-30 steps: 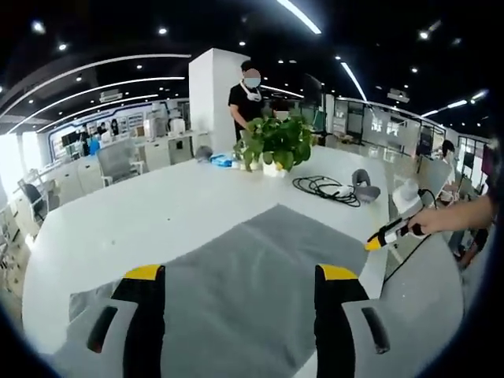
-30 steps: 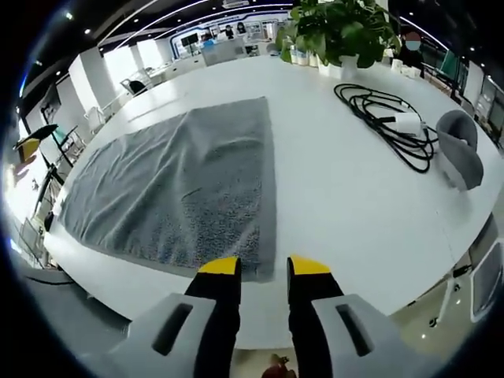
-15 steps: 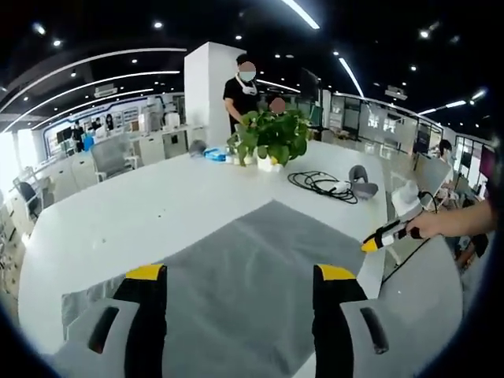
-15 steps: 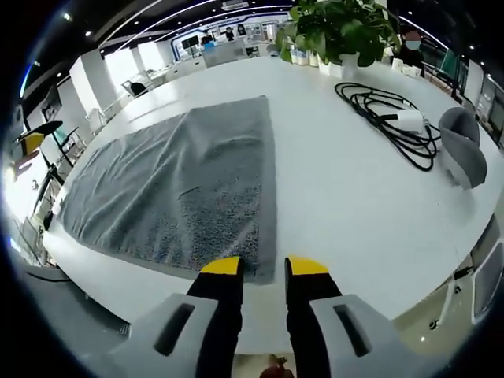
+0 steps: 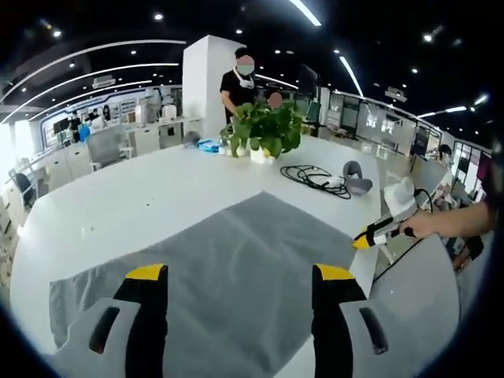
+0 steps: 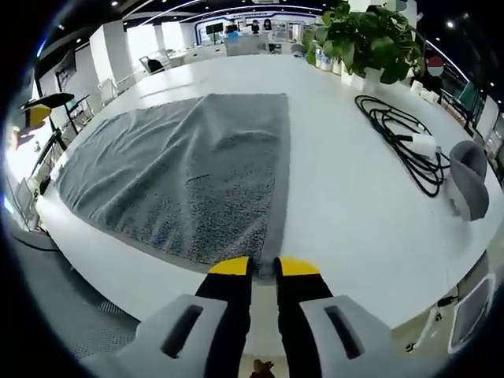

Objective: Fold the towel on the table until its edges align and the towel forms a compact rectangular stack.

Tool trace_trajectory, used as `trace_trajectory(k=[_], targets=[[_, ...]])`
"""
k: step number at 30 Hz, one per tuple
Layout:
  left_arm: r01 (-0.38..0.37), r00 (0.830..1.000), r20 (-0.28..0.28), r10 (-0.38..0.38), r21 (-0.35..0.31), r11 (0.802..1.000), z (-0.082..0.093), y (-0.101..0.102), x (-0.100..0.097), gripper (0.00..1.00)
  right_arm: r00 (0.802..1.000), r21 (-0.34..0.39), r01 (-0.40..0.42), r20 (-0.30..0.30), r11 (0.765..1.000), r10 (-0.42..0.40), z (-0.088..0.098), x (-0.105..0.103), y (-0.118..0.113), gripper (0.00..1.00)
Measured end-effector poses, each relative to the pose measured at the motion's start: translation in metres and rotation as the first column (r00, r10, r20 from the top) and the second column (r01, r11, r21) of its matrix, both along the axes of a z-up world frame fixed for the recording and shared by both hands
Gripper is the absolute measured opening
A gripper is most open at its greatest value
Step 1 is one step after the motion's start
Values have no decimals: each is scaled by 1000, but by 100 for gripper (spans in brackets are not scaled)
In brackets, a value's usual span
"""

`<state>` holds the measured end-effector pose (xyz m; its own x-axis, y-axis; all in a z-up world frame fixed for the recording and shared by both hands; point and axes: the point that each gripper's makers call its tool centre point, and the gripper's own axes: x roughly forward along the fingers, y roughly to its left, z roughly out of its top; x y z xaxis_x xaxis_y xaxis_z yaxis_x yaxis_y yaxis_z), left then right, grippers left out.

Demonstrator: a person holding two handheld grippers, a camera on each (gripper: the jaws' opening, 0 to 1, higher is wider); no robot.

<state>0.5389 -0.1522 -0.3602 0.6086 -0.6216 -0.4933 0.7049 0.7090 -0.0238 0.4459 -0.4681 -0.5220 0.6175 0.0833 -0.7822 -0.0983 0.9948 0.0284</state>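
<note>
Over the tabletop: the grey towel [image 6: 185, 177] is lying spread flat on the white tabletop [image 6: 354, 213], not yet folded, with one soft ridge running up its middle in the right gripper view.
Right gripper: the right gripper [image 6: 264, 266] is closing in on the towel's near corner at 6 o'clock in its own view; half a second ago its yellow tips were standing a little apart and short of the hem, and now the jaws are almost together, only a thin gap between them, right at the corner. I cannot tell whether any cloth is caught between them.
Left gripper: the left gripper [image 5: 235, 272] is hovering over the towel with its jaws wide apart, gripping nothing; its view has been dipping, so more of the towel's 8 o'clock end is now showing than a second ago.
Other hand: at 3 o'clock in the left gripper view the right gripper [image 5: 376, 231] is reaching toward the towel's edge, held in the person's hand [image 5: 421, 226].
Surroundings: a potted plant [image 6: 370, 39], a coiled black cable [image 6: 402, 142] and a grey neck pillow [image 6: 470, 179] are sitting well apart from the towel, toward 1 to 3 o'clock in the right gripper view.
Meaning for the task: the first corner pinch seems to be under way, while the fold itself is not yet begun; the left jaws probably need a matching corner before any lift.
</note>
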Motion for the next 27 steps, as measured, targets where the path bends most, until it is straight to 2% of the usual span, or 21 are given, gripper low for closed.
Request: trace_trajectory(k=[9, 16, 24, 27], targets=[[0, 1000, -25, 1, 22, 1000, -11, -3, 1, 75, 1000, 27, 2, -1, 1000, -2, 0, 1, 4, 3], [7, 999, -52, -5, 45, 999, -20, -10, 7, 75, 999, 8, -35, 25, 999, 34, 7, 8, 6, 1], [63, 996, -67, -59, 58, 996, -22, -31, 19, 75, 994, 0, -83, 78, 997, 83, 24, 21, 17, 1], [97, 993, -67, -93, 56, 994, -20, -45, 22, 75, 991, 13, -87, 99, 996, 86, 29, 26, 24, 1]])
